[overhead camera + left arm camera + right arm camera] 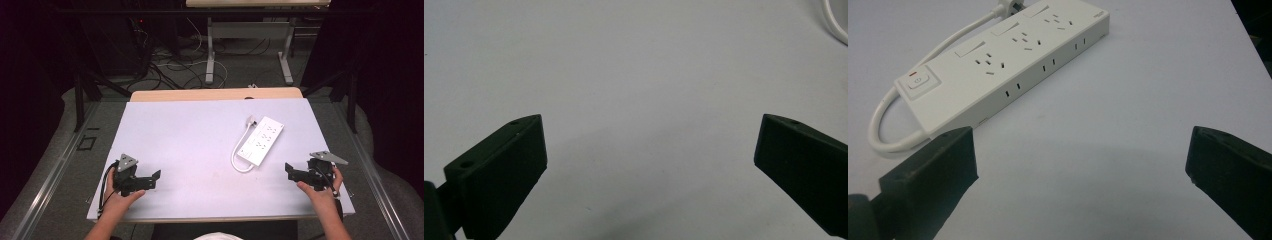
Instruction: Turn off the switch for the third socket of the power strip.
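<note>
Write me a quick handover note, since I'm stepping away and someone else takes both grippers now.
Left hand-held gripper: open, holding nothing, near the table's front left.
Right hand-held gripper: open, holding nothing, at the front right, pointing toward the power strip.
Power strip: lies flat, right of centre, its white cord looped beside it, plug at the far end.
Done: nothing visible; the strip is untouched.
Left: probably approach and grasp the strip, the right gripper being nearer.
</note>
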The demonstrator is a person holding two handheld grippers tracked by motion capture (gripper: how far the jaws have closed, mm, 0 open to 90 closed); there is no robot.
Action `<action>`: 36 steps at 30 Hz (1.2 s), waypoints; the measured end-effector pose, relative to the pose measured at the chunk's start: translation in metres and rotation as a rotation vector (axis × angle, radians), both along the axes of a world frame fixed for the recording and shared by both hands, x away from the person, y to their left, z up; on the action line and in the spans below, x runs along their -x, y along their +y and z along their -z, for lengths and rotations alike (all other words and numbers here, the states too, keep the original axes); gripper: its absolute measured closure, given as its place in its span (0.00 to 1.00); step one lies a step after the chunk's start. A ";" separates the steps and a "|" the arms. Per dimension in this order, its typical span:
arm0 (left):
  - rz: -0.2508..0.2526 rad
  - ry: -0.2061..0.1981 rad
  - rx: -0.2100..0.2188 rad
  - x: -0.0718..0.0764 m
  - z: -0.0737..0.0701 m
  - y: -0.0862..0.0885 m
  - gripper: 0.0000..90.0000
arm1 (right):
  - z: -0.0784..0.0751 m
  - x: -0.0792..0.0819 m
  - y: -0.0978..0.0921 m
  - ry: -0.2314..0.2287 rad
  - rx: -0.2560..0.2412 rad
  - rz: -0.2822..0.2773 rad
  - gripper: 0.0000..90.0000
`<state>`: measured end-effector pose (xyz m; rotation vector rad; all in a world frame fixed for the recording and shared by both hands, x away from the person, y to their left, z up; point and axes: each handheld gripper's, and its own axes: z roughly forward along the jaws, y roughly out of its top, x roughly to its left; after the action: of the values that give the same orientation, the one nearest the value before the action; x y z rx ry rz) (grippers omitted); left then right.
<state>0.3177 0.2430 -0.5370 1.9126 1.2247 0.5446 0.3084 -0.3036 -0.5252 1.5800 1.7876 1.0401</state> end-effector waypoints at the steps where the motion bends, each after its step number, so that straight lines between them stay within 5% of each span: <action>1: 0.002 0.007 0.007 -0.001 -0.001 -0.001 0.00 | 0.000 0.001 0.000 0.008 0.010 -0.004 0.00; 12: 0.004 -0.011 0.039 0.001 -0.004 -0.002 0.00 | 0.004 0.001 0.005 -0.032 0.051 -0.017 0.00; 15: 0.002 -0.011 0.038 0.003 -0.004 -0.002 0.00 | 0.001 0.004 0.008 0.004 0.081 -0.064 0.00; 20: 0.009 -0.011 0.048 0.007 -0.005 -0.004 0.00 | 0.001 0.002 0.014 -0.009 0.111 -0.093 0.00; 36: 0.013 -0.009 0.058 0.007 -0.006 -0.005 0.00 | -0.003 0.000 0.018 -0.011 0.113 -0.088 0.00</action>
<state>0.3109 0.2384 -0.5315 1.8666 1.2094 0.5050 0.3088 -0.2855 -0.5223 1.4372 1.8892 0.9669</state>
